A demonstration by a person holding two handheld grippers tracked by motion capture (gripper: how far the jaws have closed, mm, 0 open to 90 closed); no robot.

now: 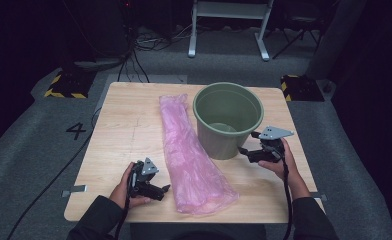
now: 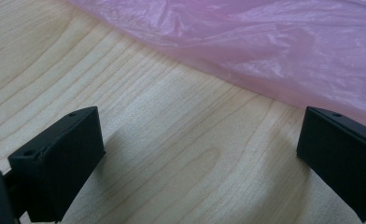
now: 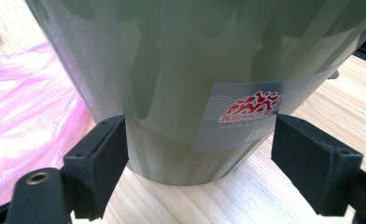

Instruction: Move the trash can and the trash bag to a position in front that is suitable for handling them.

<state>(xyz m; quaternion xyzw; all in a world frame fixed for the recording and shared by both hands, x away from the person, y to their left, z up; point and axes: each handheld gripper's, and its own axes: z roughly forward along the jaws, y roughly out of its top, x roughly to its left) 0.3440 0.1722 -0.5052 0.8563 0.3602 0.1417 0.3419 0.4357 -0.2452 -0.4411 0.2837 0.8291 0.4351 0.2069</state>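
A long pink plastic bag [image 1: 191, 155] lies flat down the middle of the wooden table [image 1: 119, 125]. To its right stands a green bucket [image 1: 228, 119], upright and open-topped. My left gripper [image 1: 165, 189] rests low on the table just left of the bag's near end, open, with bare wood between its jaws; the bag [image 2: 265, 46] lies just beyond them. My right gripper [image 1: 247, 144] is at the bucket's right base, open. In the right gripper view the bucket's lower wall [image 3: 181, 93] with a red-printed label [image 3: 251, 109] sits between the spread jaws.
The pink bag [image 3: 22, 116] also lies left of the bucket in the right gripper view. Bare wood runs along the table's left half. Grey floor, cables, yellow-black blocks [image 1: 64, 85] and a white stand [image 1: 229, 25] surround the table.
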